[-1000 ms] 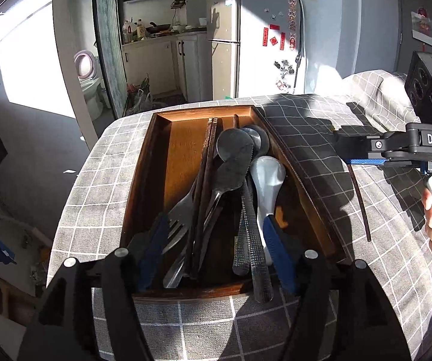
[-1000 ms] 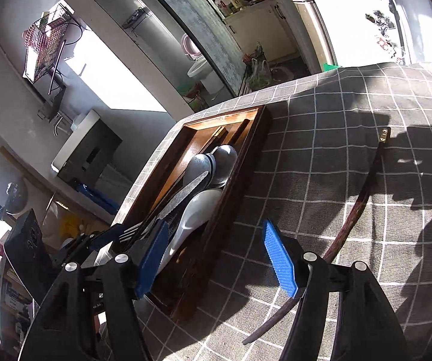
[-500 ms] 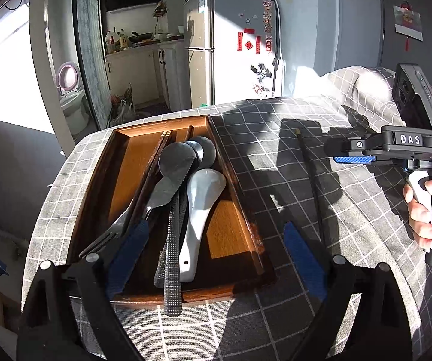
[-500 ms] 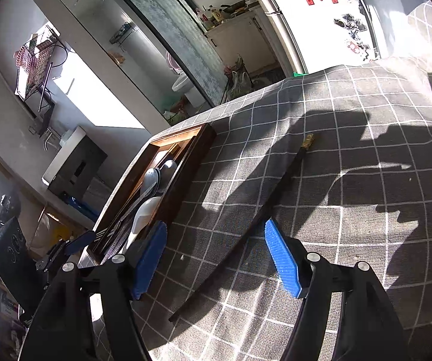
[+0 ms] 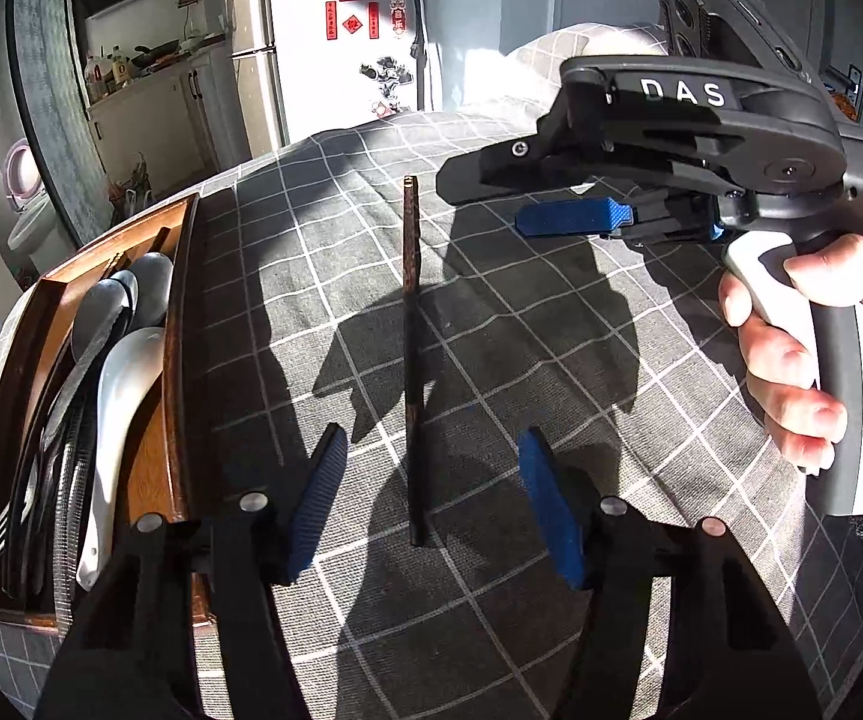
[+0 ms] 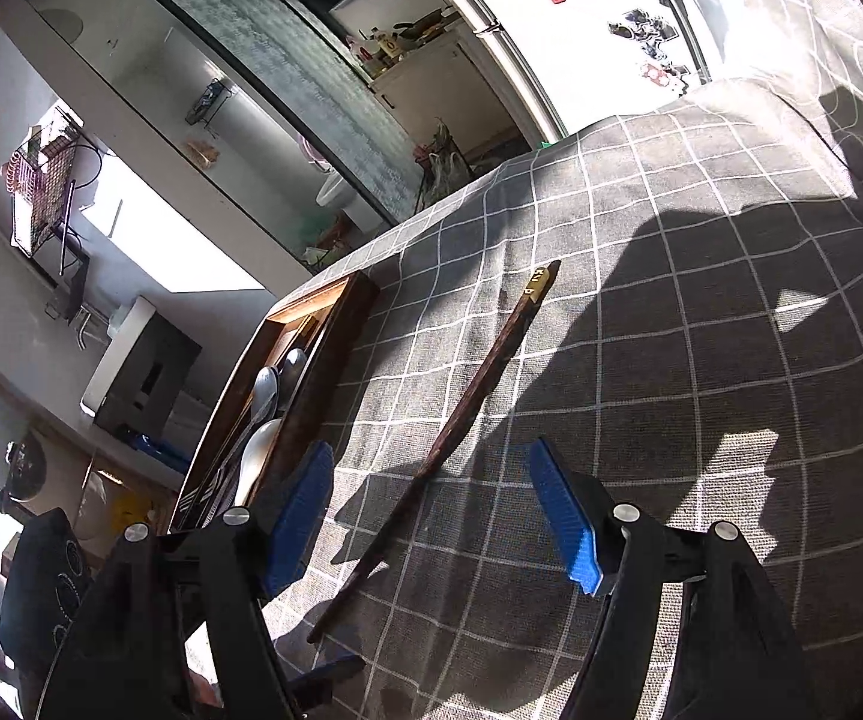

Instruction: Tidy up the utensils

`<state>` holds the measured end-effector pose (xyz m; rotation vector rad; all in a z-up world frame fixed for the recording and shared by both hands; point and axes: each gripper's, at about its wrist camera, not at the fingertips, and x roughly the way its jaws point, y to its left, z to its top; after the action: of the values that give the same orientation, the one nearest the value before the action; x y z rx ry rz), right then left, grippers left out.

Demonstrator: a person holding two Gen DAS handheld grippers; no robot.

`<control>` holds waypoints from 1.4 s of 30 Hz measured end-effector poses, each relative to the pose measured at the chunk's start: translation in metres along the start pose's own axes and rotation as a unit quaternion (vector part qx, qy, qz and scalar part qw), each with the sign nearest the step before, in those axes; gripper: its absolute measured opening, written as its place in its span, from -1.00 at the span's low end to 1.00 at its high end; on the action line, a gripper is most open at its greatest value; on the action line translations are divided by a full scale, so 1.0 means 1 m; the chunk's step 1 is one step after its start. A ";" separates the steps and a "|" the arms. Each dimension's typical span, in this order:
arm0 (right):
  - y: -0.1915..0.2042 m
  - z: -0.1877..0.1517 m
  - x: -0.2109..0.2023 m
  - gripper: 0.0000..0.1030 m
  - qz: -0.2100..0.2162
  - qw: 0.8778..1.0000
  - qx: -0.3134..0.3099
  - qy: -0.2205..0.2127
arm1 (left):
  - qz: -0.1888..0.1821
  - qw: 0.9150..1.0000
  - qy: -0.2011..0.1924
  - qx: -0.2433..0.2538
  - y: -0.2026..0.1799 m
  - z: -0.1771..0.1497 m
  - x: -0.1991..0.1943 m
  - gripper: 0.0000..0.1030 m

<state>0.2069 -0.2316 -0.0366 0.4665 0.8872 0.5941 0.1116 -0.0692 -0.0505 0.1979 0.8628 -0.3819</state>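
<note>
- Left gripper (image 5: 431, 504): jaws spread, empty, hovering over the chopstick's near end.
- Right gripper (image 6: 431, 516): jaws spread, empty.
- Chopstick (image 5: 412, 354): flat on the checked tablecloth (image 5: 551, 360), beside the wooden tray (image 5: 182, 360) at the table's left edge.
- Tray contents: spoons, fork.

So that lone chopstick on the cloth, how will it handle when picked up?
The chopstick looks like stiff wood, so it likely won't bend. It is thin and lies flat on the cloth, so the jaws may struggle to get under it. It may roll if nudged.

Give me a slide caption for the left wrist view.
Open left gripper straddles a lone chopstick on checked cloth, beside the utensil tray.
</note>
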 end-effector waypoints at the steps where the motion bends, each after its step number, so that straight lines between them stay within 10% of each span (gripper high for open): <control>1: -0.002 0.000 -0.001 0.34 0.007 1.000 0.009 0.000 | -0.001 1.000 0.002 0.001 -0.001 -0.001 0.000 0.19; 10: -0.007 -0.002 0.005 0.34 0.017 0.999 0.027 0.012 | 0.001 1.000 0.009 -0.008 0.002 -0.005 0.001 0.19; 21: 0.003 -0.004 0.009 0.34 0.020 1.000 0.012 0.020 | -0.025 1.000 0.008 0.004 -0.002 -0.004 -0.001 -0.83; 42: -0.004 -0.006 0.017 0.34 -0.021 0.999 0.007 0.029 | -0.028 0.997 -0.071 -0.013 -0.002 -0.003 -0.037 -0.90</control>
<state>0.2110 -0.2226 -0.0516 0.4439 0.9549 0.5646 0.0868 -0.0611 -0.0244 0.1215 0.7338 -0.4318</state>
